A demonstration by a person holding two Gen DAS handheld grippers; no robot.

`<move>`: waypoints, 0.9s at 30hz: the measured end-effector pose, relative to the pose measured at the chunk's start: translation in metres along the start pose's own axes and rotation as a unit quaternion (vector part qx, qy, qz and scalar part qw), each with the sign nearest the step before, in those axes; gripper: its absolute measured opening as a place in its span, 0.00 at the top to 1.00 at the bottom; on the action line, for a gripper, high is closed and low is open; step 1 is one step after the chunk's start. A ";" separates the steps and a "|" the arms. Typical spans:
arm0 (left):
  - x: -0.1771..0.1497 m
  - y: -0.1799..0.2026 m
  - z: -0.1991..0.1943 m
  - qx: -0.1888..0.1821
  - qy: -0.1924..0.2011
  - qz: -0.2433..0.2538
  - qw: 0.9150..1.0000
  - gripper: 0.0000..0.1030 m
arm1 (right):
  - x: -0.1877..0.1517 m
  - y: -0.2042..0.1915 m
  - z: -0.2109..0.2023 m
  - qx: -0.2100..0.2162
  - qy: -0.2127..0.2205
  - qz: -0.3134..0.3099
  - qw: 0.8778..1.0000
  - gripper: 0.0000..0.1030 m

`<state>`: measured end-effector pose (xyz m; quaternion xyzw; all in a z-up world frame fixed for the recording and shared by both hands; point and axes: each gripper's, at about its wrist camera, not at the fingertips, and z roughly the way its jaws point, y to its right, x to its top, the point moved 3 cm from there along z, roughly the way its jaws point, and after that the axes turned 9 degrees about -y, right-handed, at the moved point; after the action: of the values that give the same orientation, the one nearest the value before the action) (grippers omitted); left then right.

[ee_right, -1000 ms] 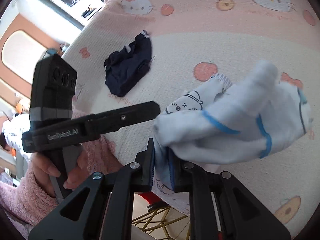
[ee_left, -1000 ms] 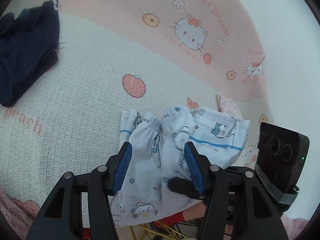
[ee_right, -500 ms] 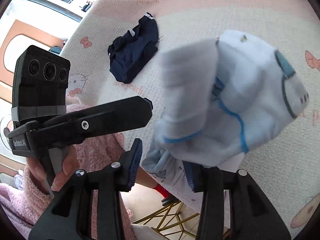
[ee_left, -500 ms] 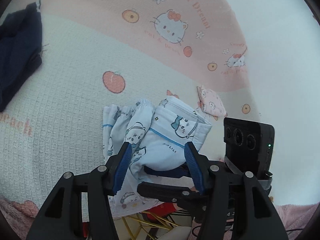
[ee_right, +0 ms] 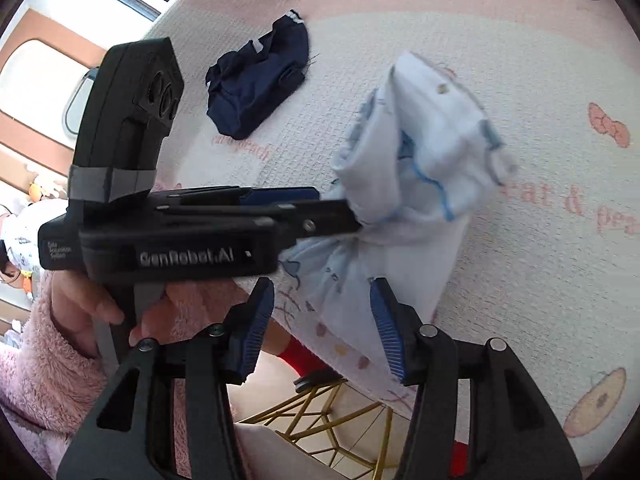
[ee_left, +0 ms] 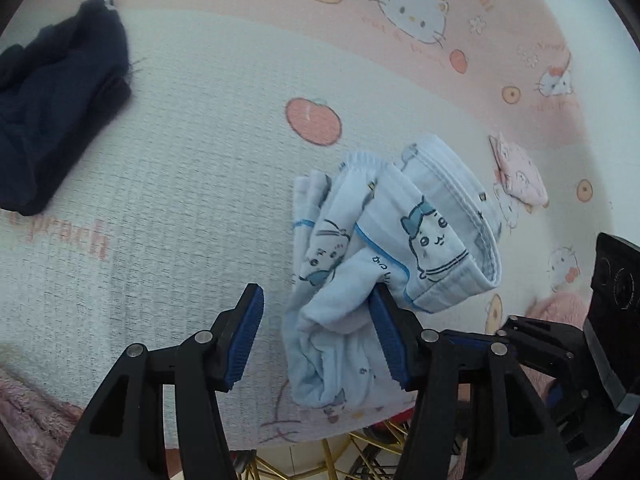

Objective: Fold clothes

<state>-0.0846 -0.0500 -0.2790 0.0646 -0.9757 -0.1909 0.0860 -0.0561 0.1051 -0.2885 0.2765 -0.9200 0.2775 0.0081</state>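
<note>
Left wrist: both tools now gape; right tool (ee_right: 322, 320) has released the pale-blue garment (ee_left: 384, 248).

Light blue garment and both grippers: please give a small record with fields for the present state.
surface: patterned bedspread
item in work: light blue garment, bunched near the bed's edge
other item: dark navy garment, apart, untouched
left gripper: open, cloth against its right pad
right gripper: open, cloth between its fingers
fold state: not flat yet

Soft cotton shorts (ee_left: 392, 248), waffle-textured blanket (ee_left: 192, 168)
</note>
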 end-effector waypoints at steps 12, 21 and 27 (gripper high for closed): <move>0.003 -0.010 -0.066 -0.092 0.124 -0.020 0.988 0.44 | 0.011 0.035 0.011 -0.140 0.001 0.033 0.990 0.49; -0.004 0.001 -0.010 -0.015 -0.008 0.016 1.000 0.44 | 0.033 0.042 -0.011 -0.126 0.034 0.050 0.990 0.49; 0.011 -0.025 -0.020 -0.006 0.029 -0.050 0.998 0.44 | 0.060 0.037 -0.016 -0.130 0.049 0.040 0.990 0.49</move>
<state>-0.0890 -0.0814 -0.2687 0.1185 -0.9671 -0.1991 0.1049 -0.1286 0.1087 -0.2837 0.2226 -0.9570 0.1688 0.0776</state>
